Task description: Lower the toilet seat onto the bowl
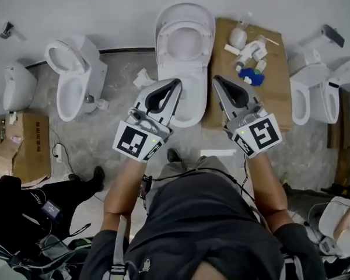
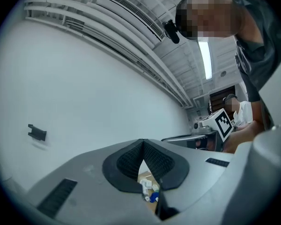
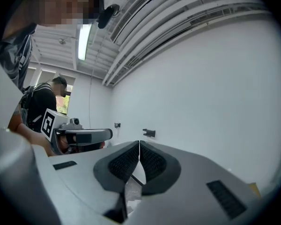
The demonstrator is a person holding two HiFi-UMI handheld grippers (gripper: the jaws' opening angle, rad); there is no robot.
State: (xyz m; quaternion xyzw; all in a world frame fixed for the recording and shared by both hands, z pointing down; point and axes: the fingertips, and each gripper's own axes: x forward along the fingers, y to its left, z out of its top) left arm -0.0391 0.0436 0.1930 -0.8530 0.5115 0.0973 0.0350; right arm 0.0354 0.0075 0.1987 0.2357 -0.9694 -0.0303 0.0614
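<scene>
Toilet seat [image 1: 185, 39], one, raised; grippers [image 1: 177, 83] [image 1: 216, 79], two

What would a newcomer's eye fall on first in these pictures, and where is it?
First, the left gripper and the right gripper, both shut and empty, held side by side in the middle of the head view. Just beyond them stands a white toilet with its seat raised toward the wall. At its right, small bottles lie on a cardboard sheet.
</scene>
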